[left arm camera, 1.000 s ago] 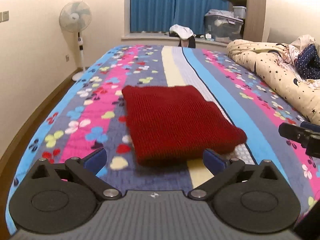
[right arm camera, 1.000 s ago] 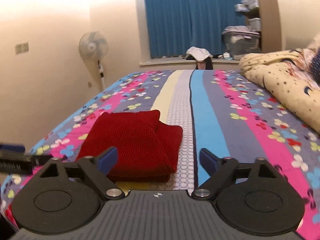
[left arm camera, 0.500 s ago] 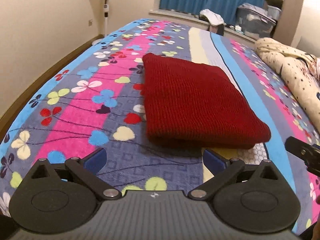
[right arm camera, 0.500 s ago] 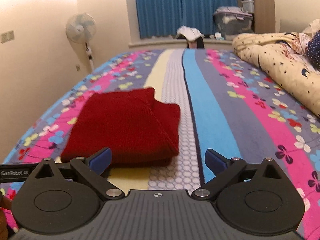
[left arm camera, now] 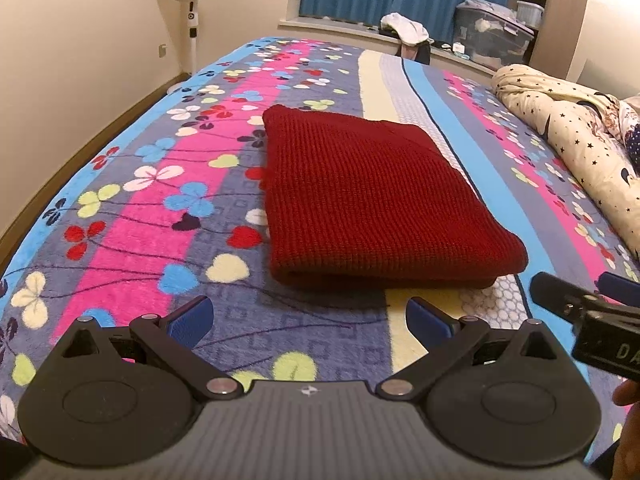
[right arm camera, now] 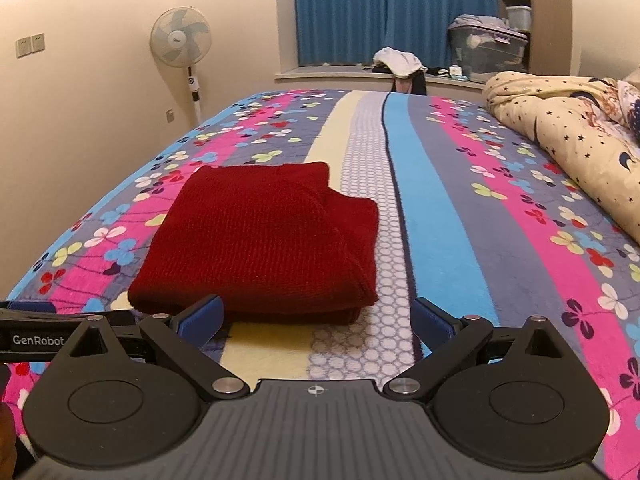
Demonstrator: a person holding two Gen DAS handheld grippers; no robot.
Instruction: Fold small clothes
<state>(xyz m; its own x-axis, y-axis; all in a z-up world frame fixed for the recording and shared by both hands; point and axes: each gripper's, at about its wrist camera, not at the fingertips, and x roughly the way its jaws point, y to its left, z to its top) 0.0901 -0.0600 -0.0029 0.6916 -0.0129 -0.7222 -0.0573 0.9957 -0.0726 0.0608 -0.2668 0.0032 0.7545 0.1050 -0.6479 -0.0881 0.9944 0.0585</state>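
Note:
A dark red knitted garment [left arm camera: 368,196] lies folded into a thick rectangle on the flowered bedspread [left arm camera: 160,200]. It also shows in the right wrist view [right arm camera: 264,240]. My left gripper [left arm camera: 308,320] is open and empty, just in front of the garment's near edge. My right gripper [right arm camera: 316,320] is open and empty, at the garment's near right corner. The right gripper's body shows at the right edge of the left wrist view [left arm camera: 592,320]. The left gripper's body shows at the left edge of the right wrist view [right arm camera: 36,332].
A cream star-print duvet [right arm camera: 568,132] is heaped along the bed's right side. A standing fan [right arm camera: 180,44] is by the left wall. Blue curtains [right arm camera: 360,12], a window ledge with clothes [right arm camera: 400,62] and storage boxes [right arm camera: 484,48] are beyond the bed.
Both grippers have shifted a little in front of the folded garment and stayed open. The garment has not moved.

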